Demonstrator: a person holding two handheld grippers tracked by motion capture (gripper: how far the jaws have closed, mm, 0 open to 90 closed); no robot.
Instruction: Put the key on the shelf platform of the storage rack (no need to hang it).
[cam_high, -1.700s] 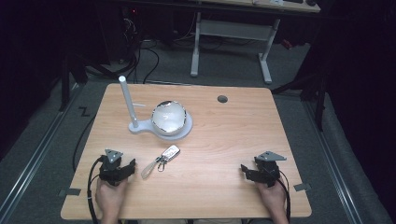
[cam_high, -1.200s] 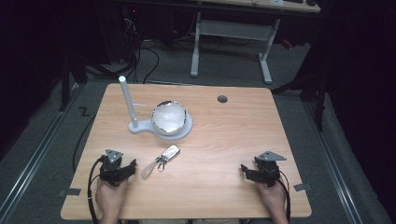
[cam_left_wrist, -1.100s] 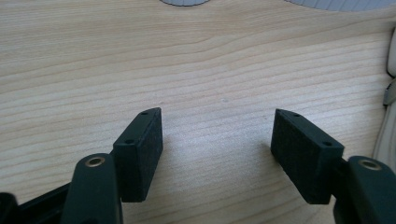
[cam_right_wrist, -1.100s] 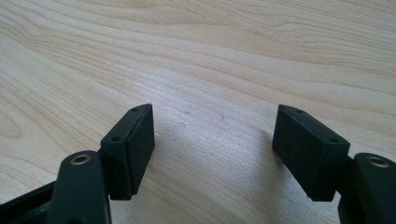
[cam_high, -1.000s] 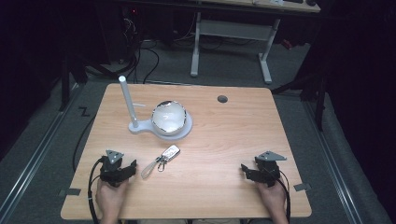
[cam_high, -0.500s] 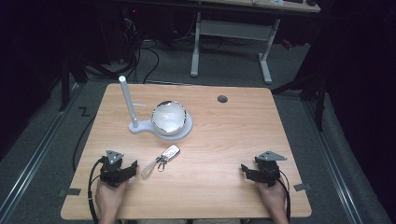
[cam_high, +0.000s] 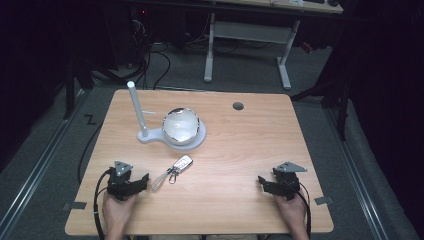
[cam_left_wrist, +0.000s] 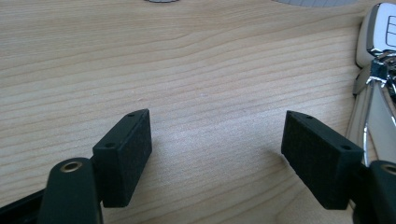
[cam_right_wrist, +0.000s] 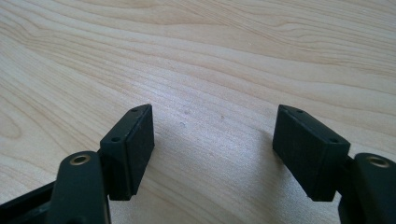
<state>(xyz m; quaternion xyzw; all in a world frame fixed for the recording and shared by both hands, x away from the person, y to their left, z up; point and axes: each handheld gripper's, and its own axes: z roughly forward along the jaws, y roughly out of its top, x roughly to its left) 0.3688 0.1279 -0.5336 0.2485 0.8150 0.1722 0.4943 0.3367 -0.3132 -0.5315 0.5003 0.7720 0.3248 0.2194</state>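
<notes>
left gripper (cam_high: 141, 181) low at the near left of the table (cam_high: 250, 150), resting in the hand, aimed toward the car key (cam_high: 182, 163) with its metal ring and strap trailing toward the jaws. jaws just been opening, now spread wide, bare wood between the pads (cam_left_wrist: 126, 154), nothing pinched. seen along the left gripper view, key fob (cam_left_wrist: 380, 32) and chrome ring just beside the right-hand pad, outside the gap, whether brushing it or not hard to tell. otherwise no visible shift against the earlier frames: both hands parked in the same spots, key lying in the same place near the table's middle, left of centre, in front of the white stand (cam_high: 145, 135) with its upright post and the glassy bowl (cam_high: 181, 125) seated on its base. right gripper (cam_high: 264, 184) at the near right, well apart from everything, jaws likewise released and empty over plain wood. judged from this: widening reads as readying for a grasp on the key, not yet begun. next call probably a small slide toward the ring so that strap or fob comes between the pads, then a squeeze; thin flat metal on wood likely to slip or skate away if pinched off-centre.
</notes>
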